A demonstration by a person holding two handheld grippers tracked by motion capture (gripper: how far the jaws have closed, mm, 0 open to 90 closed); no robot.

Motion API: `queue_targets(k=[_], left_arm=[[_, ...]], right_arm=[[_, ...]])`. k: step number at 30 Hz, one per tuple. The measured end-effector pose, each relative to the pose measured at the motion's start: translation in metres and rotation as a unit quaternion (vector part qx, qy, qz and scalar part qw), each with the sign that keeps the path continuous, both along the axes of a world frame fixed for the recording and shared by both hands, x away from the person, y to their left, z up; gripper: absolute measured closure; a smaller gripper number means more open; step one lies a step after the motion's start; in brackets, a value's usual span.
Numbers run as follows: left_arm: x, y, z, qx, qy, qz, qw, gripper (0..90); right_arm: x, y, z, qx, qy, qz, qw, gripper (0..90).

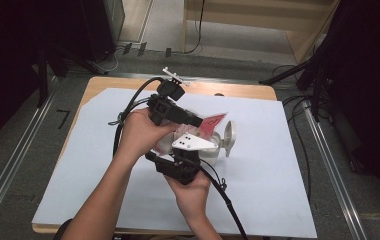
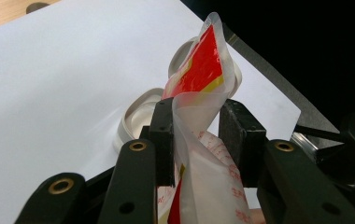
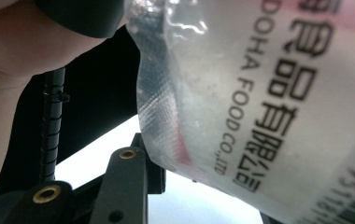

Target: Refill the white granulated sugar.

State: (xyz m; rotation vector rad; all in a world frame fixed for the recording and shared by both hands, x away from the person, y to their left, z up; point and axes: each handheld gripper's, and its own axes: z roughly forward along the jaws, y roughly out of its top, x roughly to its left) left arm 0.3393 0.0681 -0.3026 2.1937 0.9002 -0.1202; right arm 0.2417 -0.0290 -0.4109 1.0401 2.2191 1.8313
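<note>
The left gripper (image 2: 195, 140) is clamped on a clear plastic food packet (image 2: 203, 88) with red and yellow print, its two black pads pinching the twisted neck of the film so that the printed top flares above the jaws. In the high view the packet (image 1: 213, 122) is held up off the tabletop (image 1: 278, 165), between the two hands and near the middle of the white sheet. The right gripper (image 1: 190, 150) sits close below the left one; in the right gripper view the packet (image 3: 241, 93) lies across its jaws with its printed face right at the camera, but whether the pads actually press on the film cannot be told.

The risks are judged from the grip. The film is slick and bunched, so it could slide out of the left pads if the two grippers pull apart unevenly. A hard pull against the twist could tear the packet away from any intended opening and spill the contents. A white round container (image 2: 140, 119) lies open just behind on the tabletop, with its lid (image 1: 229, 137) on edge beside it; a sudden release could knock either over.
</note>
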Motion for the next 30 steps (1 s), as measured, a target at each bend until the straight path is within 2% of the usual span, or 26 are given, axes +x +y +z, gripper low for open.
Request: queue_targets(k=[5, 11, 15, 18, 22, 26, 28, 30], left_arm=[[0.002, 0.006, 0.000, -0.002, 0.014, 0.009, 0.9999, 67.9], [0.004, 0.007, 0.000, 0.000, 0.011, 0.009, 0.9999, 67.9], [0.007, 0.005, -0.001, 0.003, 0.015, 0.004, 0.9999, 67.9], [0.009, 0.003, -0.001, 0.003, 0.020, 0.006, 0.9998, 67.9], [0.012, -0.001, 0.002, 0.014, 0.025, 0.003, 0.9996, 67.9], [0.012, -0.010, 0.005, 0.020, 0.018, -0.003, 0.9996, 68.0], [0.013, -0.014, 0.006, 0.029, 0.016, -0.008, 0.9994, 67.9], [0.013, -0.017, 0.009, 0.038, 0.013, -0.010, 0.9992, 68.0]], right_arm=[[0.001, 0.006, 0.002, -0.004, 0.002, 0.008, 1.0000, 64.3], [0.001, 0.010, 0.004, -0.021, -0.008, 0.006, 0.9997, 62.4], [0.003, 0.010, 0.002, -0.024, -0.005, 0.002, 0.9997, 64.3], [0.004, 0.009, 0.003, -0.019, -0.006, -0.005, 0.9998, 64.4], [0.006, 0.008, 0.004, -0.011, 0.000, -0.005, 0.9999, 64.4], [0.006, 0.003, 0.006, -0.007, 0.000, -0.011, 0.9999, 64.6], [0.007, 0.000, 0.007, -0.007, -0.002, -0.015, 0.9999, 64.8], [0.008, -0.002, 0.008, 0.000, 0.006, -0.020, 0.9998, 65.2]])
